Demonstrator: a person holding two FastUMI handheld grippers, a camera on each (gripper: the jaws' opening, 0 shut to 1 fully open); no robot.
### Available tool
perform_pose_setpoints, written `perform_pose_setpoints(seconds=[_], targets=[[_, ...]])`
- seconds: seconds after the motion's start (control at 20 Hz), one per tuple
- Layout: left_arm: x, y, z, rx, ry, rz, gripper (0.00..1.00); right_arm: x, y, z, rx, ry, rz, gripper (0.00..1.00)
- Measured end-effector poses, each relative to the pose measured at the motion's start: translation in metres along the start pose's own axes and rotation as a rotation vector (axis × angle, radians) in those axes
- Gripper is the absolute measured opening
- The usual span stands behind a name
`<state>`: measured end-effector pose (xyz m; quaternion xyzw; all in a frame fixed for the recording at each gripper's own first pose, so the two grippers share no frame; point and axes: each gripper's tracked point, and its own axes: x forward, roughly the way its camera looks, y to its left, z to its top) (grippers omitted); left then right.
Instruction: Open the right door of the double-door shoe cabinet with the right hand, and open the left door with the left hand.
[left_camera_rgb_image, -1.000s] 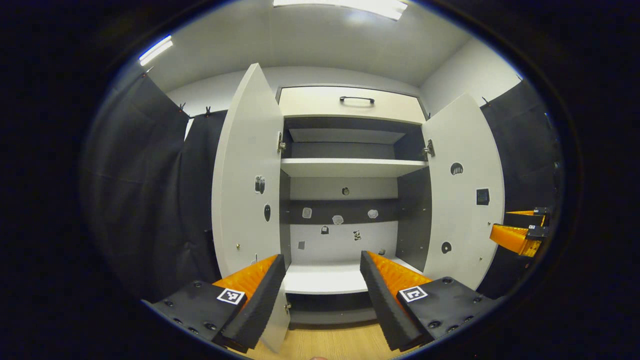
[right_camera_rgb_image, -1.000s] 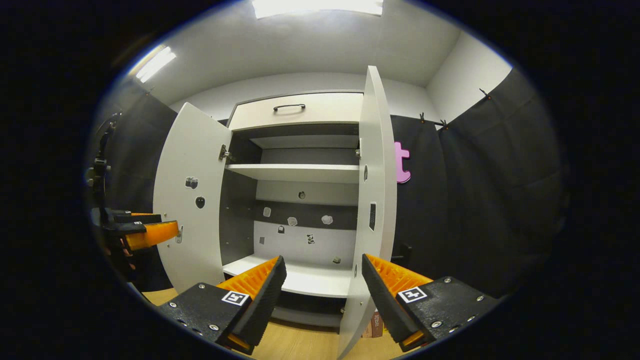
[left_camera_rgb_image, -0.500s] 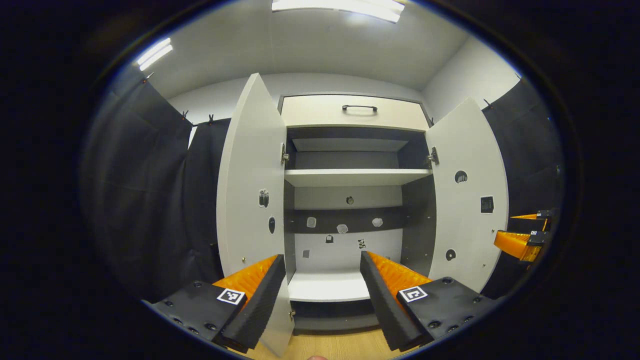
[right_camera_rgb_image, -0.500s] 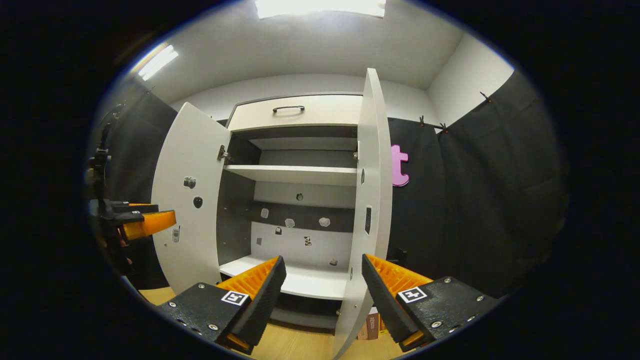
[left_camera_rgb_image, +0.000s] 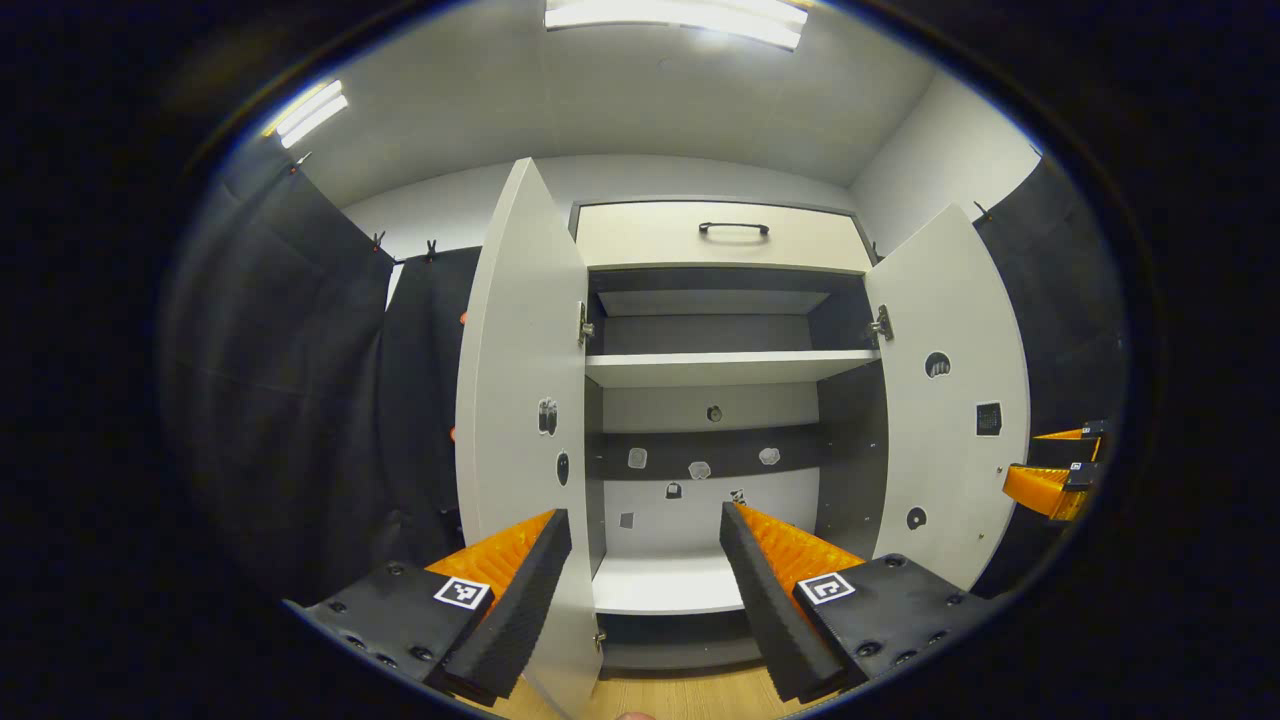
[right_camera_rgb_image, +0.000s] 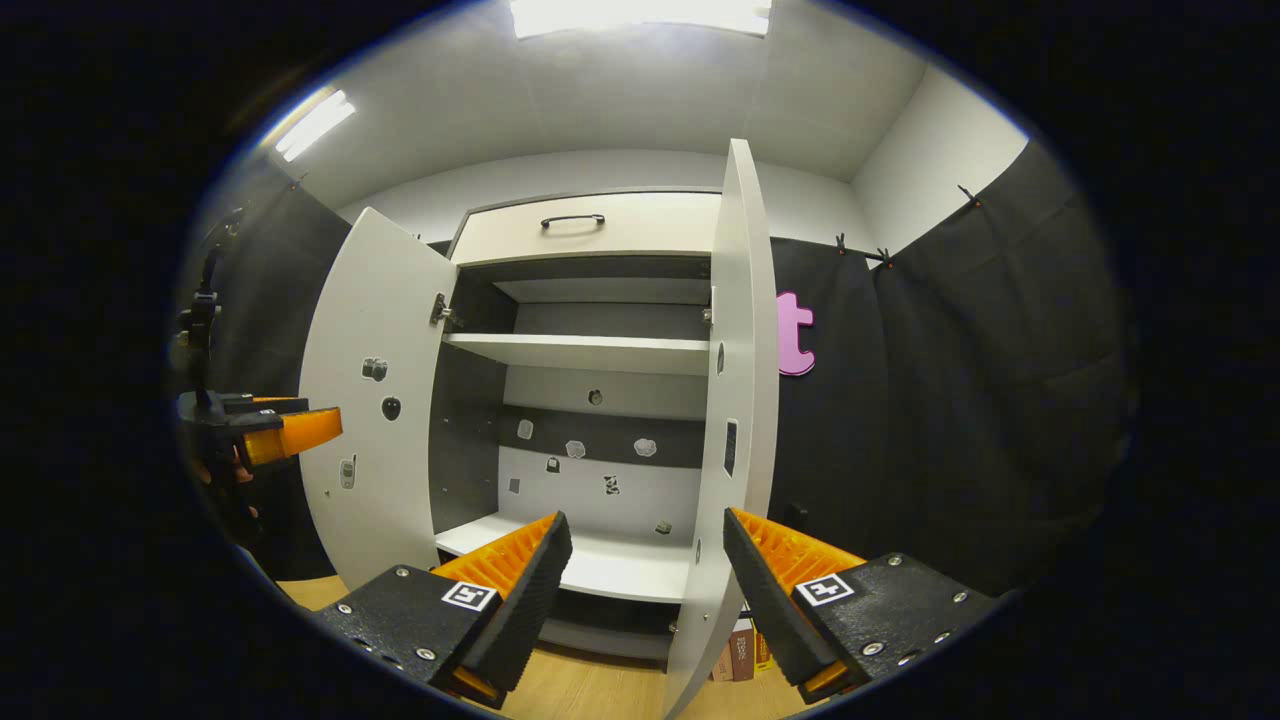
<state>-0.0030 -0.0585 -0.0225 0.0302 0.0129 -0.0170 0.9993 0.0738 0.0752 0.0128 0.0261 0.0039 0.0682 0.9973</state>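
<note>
- Black cloth walls (left_camera_rgb_image: 300, 400) and a wood floor (right_camera_rgb_image: 590, 690) frame the shoe cabinet (left_camera_rgb_image: 720, 370).
- My left gripper (left_camera_rgb_image: 645, 590) stands wide apart, gripping nothing; the left door's (left_camera_rgb_image: 520, 420) edge sits between its fingers, apparently untouched.
- My right gripper (right_camera_rgb_image: 648, 590) is likewise spread and empty, the right door (right_camera_rgb_image: 735, 400) edge-on between its fingers.
- Both doors hang open, showing bare white shelves (left_camera_rgb_image: 720, 365).
- Small boxes (right_camera_rgb_image: 740, 660), perhaps, sit on the floor behind the right door.

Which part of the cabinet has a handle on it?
The drawer at the very top; it carries a dark handle. The two open doors below show none.
</note>
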Motion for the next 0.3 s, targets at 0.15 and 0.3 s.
perform_pose_setpoints(seconds=[0.15,0.3], targets=[[0.001,0.0027,0.0029,0.002,-0.012,0.009,0.96,0.0002,0.0004,0.0006,-0.003,-0.002,-0.001,0.93],[0.0017,0.0052,0.0048,0.001,-0.025,0.017,0.99,0.0006,-0.0009,-0.0004,-0.008,-0.001,-0.004,0.93]])
